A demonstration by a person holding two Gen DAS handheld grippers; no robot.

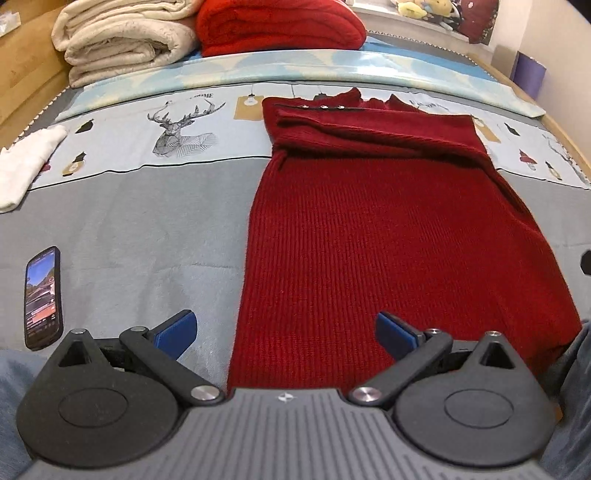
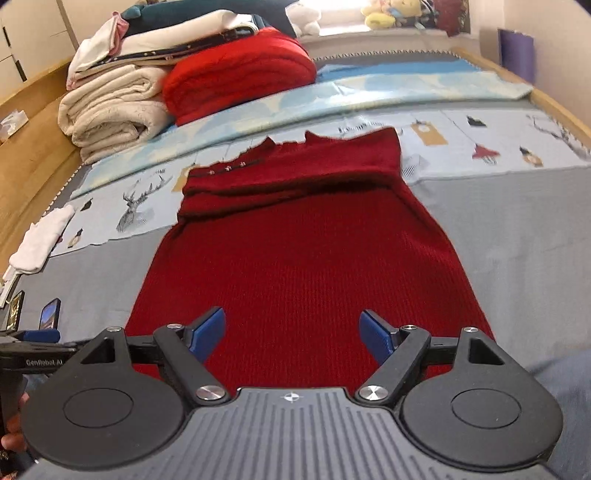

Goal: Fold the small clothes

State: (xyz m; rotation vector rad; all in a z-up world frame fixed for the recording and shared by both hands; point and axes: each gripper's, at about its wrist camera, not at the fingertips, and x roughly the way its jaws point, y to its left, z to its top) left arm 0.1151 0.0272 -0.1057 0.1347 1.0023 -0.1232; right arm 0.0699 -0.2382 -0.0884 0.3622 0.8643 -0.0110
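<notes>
The dark red ribbed knit garment lies flat on the grey bed cover, its long body running from the near edge to the far printed band. The sleeves are already folded across the chest at the far end, beside the collar with three small metal buttons.

Both grippers hang above the near hem. The left gripper has its blue pads spread wide and nothing is between them. The right gripper is also released and empty.

What could go wrong, in my opinion: the knit is thick, soft and stretchy, so a pinch at the hem may catch only the top layer, and then the lower layer stays on the bed. If the two corners are lifted unevenly, the fold will go crooked, and the loose sleeves may slide out. The left pad is over the bare cover, outside the garment's left edge, so it could grab the cover instead.

A black smartphone with a lit screen lies near on the left. A white cloth is farther left, and folded cream blankets with a bright red one are far behind.
</notes>
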